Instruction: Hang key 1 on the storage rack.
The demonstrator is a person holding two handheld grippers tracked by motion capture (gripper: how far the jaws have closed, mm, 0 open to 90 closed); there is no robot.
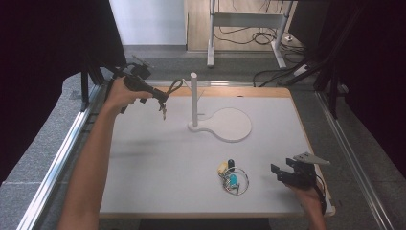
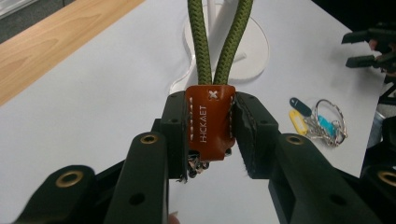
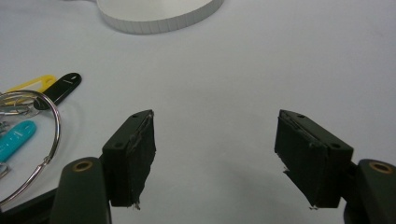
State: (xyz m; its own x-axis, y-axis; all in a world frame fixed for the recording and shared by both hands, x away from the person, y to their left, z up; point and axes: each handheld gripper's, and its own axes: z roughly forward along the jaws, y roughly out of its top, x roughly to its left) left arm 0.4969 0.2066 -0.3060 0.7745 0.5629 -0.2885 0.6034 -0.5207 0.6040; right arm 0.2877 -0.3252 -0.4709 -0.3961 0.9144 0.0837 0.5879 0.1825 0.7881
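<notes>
The left gripper [image 1: 160, 98] is held up over the far left part of the white table [image 1: 158, 163], its jaws clamped on the brown leather tab [image 2: 210, 122] of a keychain. In the left gripper view the tab sits squarely between the two black jaws, pressed on both flat sides, with white stitching down its edges and pale lettering running along its face. The tab's top stands a little above the jaw tips, and from it an olive-green cord loop [image 2: 224, 42] rises in two strands, out past the top of that view. Below the tab, something small and metallic [image 2: 196, 164] hangs in the gap under the jaws; what it is I cannot tell. From the high view the cord loop [image 1: 174, 87] arches toward a white post [image 1: 194, 98] that stands upright on a flat white base [image 1: 232, 124] with a round lobe, and the loop ends just beside the post without my being able to tell whether it touches.

The right gripper [image 1: 282, 175] is low at the near right corner of the table, its jaws wide apart with only bare tabletop between them. Off to its left lies a large metal ring [image 3: 32, 140] carrying key tags: a yellow tag [image 3: 35, 83], a black tag [image 3: 63, 88] and a teal tag [image 3: 16, 137]. The ring lies outside the jaws, near the left one but apart from it.
</notes>
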